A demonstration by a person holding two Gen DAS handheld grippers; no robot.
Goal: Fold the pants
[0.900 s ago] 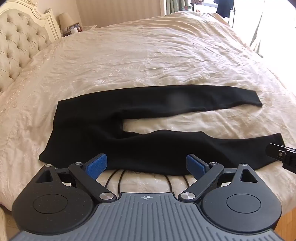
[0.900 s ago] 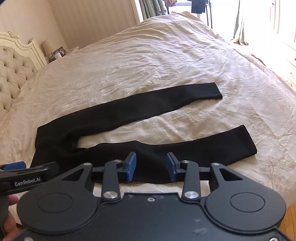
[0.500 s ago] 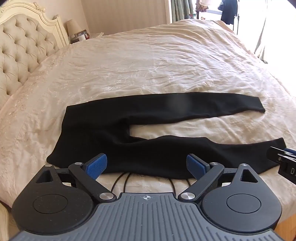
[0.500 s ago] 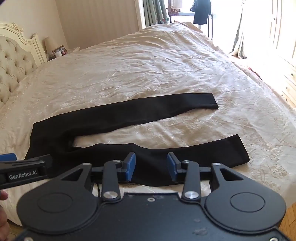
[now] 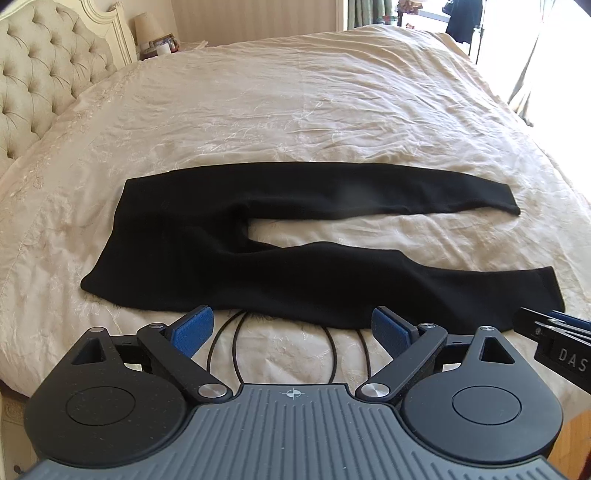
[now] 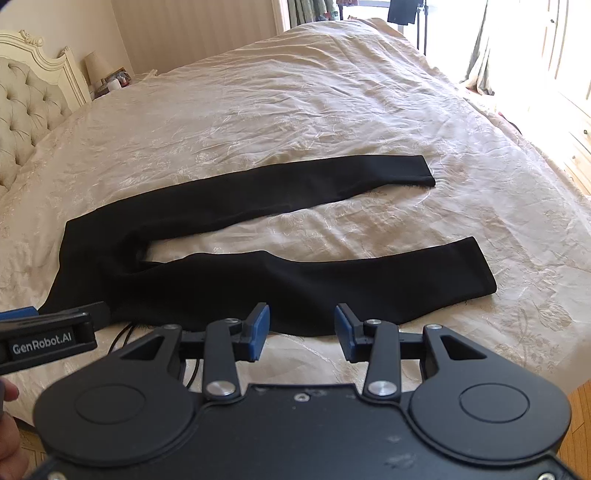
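Black pants (image 5: 207, 251) lie flat on the cream bedspread, waist to the left, both legs spread apart and pointing right. They also show in the right wrist view (image 6: 229, 280). My left gripper (image 5: 291, 328) is open and empty, hovering just short of the near leg's edge. My right gripper (image 6: 301, 328) is open and empty, just before the near leg's middle. The right gripper's tip shows at the right edge of the left wrist view (image 5: 554, 332); the left gripper shows at the left of the right wrist view (image 6: 48, 332).
The bed (image 5: 295, 110) has a tufted headboard (image 5: 40, 74) at the left. A nightstand with a lamp (image 5: 147, 29) stands behind it. Black cables (image 5: 236, 347) lie on the bedspread under my left gripper. Wood floor (image 6: 580, 406) shows at the right.
Both grippers have pulled back and risen a little, so the pants sit higher and farther in both views. The pants have not moved. Both jaws stay open.
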